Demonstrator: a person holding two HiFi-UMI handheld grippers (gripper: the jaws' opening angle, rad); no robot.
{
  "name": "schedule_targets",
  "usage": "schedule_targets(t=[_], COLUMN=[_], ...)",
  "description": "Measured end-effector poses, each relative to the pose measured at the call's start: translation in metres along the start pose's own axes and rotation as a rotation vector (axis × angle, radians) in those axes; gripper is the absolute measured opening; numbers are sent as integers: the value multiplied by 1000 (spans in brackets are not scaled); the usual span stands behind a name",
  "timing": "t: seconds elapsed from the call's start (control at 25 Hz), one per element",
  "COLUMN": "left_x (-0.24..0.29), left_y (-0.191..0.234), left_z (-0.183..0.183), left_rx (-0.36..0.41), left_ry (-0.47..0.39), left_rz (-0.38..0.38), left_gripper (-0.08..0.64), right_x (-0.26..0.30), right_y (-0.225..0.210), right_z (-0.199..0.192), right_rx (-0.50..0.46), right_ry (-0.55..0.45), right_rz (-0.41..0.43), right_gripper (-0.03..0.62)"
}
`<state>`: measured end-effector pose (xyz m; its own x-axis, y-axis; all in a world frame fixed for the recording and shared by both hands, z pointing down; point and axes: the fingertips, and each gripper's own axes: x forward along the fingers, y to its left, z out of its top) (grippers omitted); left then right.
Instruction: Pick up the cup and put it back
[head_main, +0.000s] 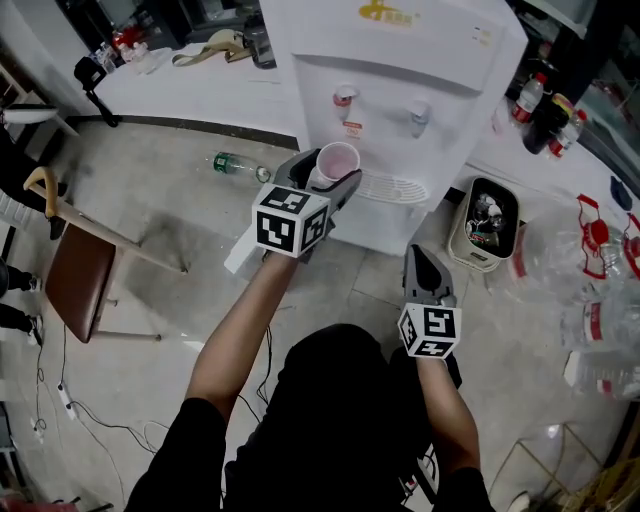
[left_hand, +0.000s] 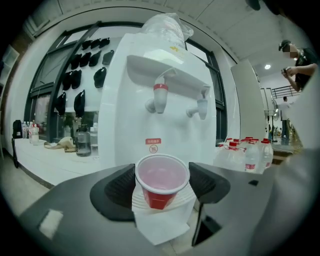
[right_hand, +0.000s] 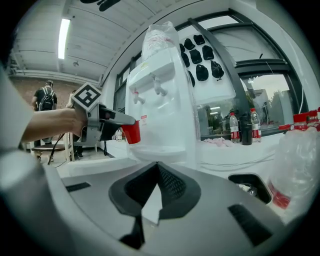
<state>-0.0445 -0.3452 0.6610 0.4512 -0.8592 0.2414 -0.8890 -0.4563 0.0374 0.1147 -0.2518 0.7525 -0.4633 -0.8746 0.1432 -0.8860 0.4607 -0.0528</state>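
A red plastic cup (head_main: 337, 160) with a white inside hangs in the air in front of a white water dispenser (head_main: 400, 90). My left gripper (head_main: 332, 178) is shut on the cup (left_hand: 161, 180), one pad on each side of it. It sits below the red tap (left_hand: 160, 95) and just above the white drip tray (head_main: 392, 187). From the right gripper view the cup (right_hand: 131, 133) shows at the left of the dispenser (right_hand: 165, 100). My right gripper (head_main: 420, 258) is lower and to the right, shut with nothing in it (right_hand: 156, 172).
A beige waste bin (head_main: 485, 222) stands right of the dispenser. Clear water bottles (head_main: 600, 320) lie at the far right. A green bottle (head_main: 235, 165) lies on the floor to the left, and a brown chair (head_main: 80, 280) stands farther left. A white counter (head_main: 190, 80) runs behind.
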Motion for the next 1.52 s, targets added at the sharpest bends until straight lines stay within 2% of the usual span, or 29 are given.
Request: schedule_targets(t=[0.24,0.84,1.04,1.52], left_x=[14,30,29,28], left_y=[12,11,13,11], left_z=[-13,-15,-13,-3], left_rx=[-25,-7,9,2], left_ry=[39,57,50,24], left_rz=[9,-10,11,4], left_gripper=[336,336,336,351], right_x=[4,17,16,14], right_y=[-5,1,0,-2], right_z=[0,-4,-6,-3], right_rx=[7,3,2,12], right_ry=[3,14,19,11], right_rz=[-14,-3,-3,-8], right_gripper=[-6,-6,-6,-6])
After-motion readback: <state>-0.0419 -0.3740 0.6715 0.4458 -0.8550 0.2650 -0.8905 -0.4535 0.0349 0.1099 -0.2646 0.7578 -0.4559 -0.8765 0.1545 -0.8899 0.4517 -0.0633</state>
